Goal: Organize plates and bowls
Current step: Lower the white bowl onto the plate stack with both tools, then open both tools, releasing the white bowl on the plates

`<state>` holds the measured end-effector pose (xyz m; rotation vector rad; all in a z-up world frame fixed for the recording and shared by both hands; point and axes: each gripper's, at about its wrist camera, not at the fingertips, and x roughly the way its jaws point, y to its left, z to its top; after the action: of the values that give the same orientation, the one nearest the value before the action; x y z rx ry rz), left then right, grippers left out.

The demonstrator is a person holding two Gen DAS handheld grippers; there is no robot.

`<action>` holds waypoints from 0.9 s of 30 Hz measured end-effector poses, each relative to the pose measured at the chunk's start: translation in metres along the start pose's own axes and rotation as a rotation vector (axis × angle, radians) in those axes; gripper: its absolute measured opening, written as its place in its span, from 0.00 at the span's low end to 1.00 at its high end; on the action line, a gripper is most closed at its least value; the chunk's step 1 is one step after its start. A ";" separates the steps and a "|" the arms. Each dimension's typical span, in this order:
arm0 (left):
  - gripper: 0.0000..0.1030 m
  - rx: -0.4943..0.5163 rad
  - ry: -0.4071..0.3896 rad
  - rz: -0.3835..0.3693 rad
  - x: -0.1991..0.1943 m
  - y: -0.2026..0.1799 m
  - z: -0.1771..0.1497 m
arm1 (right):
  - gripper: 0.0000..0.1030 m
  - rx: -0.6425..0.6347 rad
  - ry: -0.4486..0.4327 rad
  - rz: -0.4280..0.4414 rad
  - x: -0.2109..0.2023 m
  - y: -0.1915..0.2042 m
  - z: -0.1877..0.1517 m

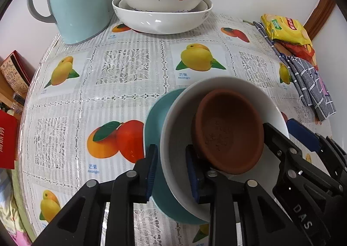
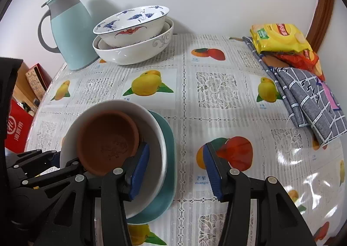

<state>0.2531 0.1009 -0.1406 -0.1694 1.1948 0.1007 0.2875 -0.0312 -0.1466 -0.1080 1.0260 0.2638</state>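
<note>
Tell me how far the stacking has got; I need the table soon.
Done: three patterned bowls sit nested by the jug. In hand: the brown dish lies in the white bowl on the teal plate; the left gripper straddles that bowl's rim, and the right gripper is open beside it. Left: probably joining the two stacks.

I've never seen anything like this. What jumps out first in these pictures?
Right up front, a brown dish sits inside a white bowl on a teal plate, with the left gripper straddling the bowl's rim. At the back of the fruit-print tablecloth stand painted bowls beside a pale blue jug.
</note>
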 end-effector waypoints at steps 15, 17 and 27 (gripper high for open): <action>0.37 0.000 0.041 -0.066 -0.006 0.001 -0.008 | 0.50 0.021 -0.015 0.046 -0.010 -0.012 -0.010; 0.39 -0.001 0.040 -0.068 -0.007 0.000 -0.010 | 0.50 0.024 -0.017 0.055 -0.012 -0.013 -0.010; 0.54 -0.006 0.047 -0.087 -0.021 -0.004 -0.017 | 0.50 0.035 -0.039 0.078 -0.025 -0.018 -0.017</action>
<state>0.2308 0.0937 -0.1266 -0.2293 1.2320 0.0242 0.2658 -0.0563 -0.1345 -0.0309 0.9967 0.3179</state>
